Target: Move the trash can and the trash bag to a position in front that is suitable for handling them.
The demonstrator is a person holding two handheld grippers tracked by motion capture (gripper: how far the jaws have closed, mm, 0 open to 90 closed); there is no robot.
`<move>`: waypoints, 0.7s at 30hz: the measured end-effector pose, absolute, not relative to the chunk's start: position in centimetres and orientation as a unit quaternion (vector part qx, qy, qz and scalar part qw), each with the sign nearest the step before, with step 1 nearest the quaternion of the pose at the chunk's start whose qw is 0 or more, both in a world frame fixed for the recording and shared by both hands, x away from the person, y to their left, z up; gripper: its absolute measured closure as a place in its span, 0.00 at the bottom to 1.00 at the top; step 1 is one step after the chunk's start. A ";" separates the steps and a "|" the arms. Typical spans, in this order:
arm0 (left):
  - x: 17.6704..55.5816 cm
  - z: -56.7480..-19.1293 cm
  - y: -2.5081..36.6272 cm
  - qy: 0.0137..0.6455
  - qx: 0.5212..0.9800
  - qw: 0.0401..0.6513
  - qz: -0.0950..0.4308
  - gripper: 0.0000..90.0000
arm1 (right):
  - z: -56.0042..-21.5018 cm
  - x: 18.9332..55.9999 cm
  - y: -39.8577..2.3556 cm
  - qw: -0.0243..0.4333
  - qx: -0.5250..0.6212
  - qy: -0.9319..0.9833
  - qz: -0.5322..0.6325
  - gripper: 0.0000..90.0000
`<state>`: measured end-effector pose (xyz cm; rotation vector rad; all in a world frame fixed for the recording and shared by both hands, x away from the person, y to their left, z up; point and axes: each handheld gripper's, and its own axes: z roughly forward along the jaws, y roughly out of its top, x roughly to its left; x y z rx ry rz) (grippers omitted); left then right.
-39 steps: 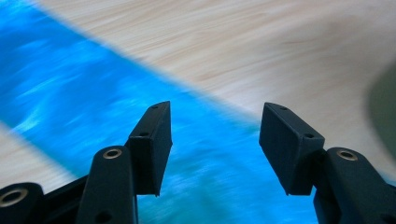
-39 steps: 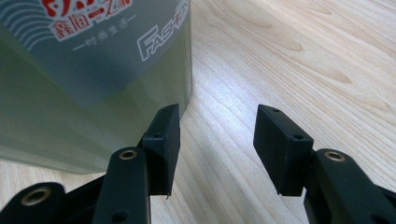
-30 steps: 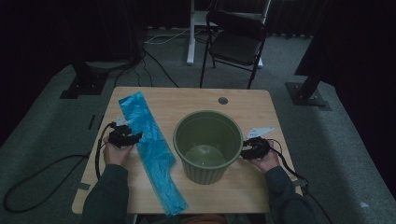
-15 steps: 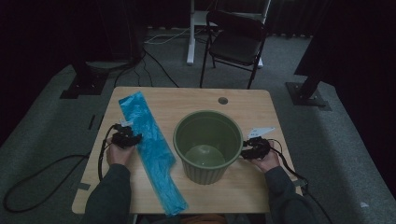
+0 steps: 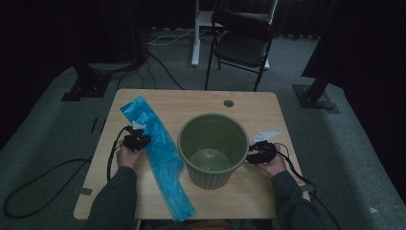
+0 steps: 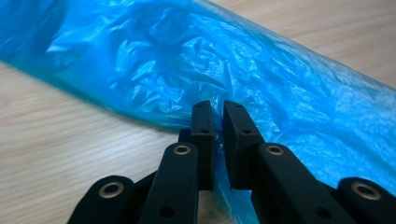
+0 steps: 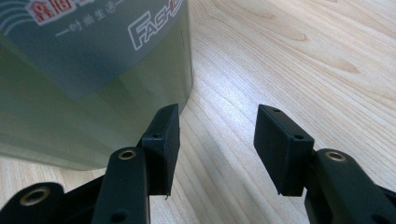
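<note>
While pinching blue bag [image 6: 261, 84], left hand-held gripper [image 6: 218, 121], closing.

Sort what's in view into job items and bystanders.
Job:
blue bag, its edge between the just-closing jaws of the left gripper
green bin
right gripper, open beside the bin

Lying about:
white tag
black chair
floor cables
</note>
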<state>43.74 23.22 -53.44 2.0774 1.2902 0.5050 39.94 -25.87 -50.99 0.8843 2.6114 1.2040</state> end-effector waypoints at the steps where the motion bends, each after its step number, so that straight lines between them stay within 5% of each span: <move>1: 43.7 -53.4 23.1 0.483 0.793 0.320 0.186 0.93 | -51.0 40.0 -25.8 0.066 0.293 0.866 0.399 0.56; 21: 43.3 -53.2 22.7 0.412 0.839 0.335 0.123 0.98 | -51.2 40.0 -25.9 0.064 0.295 0.868 0.395 0.57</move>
